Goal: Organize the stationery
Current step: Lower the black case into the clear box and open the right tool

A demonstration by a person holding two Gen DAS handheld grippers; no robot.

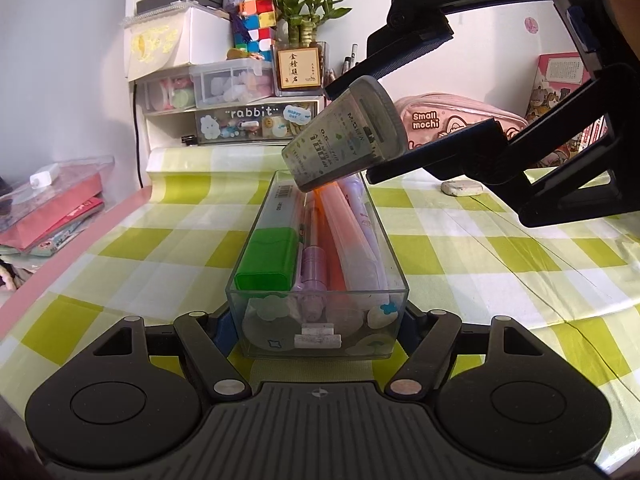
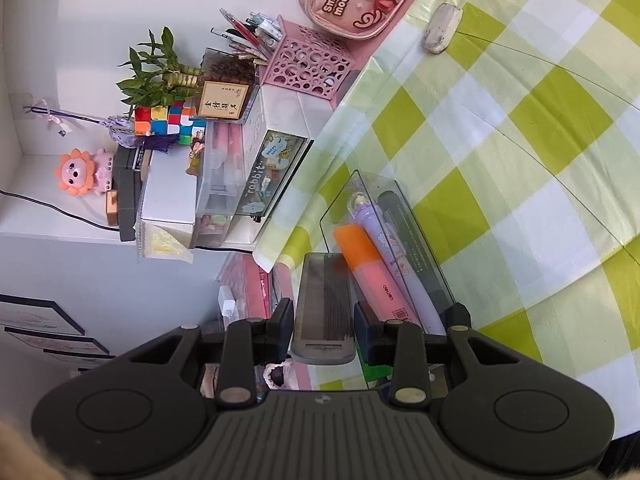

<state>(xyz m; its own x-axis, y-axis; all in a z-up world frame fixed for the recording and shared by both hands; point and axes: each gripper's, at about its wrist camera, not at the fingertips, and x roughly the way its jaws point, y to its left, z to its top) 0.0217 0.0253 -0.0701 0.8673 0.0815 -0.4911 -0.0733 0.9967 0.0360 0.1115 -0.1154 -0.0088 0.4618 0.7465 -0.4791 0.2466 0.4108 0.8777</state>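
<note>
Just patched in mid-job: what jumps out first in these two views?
The right gripper is shut on a grey lead-refill case, tilted above the far end of the clear tray. The left gripper clamps that tray's near end; inside lie a green highlighter and an orange one.

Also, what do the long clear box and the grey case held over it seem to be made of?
The long clear box looks like rigid transparent plastic, perhaps acrylic: the pens inside show through its glossy, sharp-edged walls. The grey case, shut in the right tool, looks like translucent smoky plastic with a duller grey cap; dark thin sticks show through it in the right wrist view. Glass cannot be ruled out for the box.
</note>
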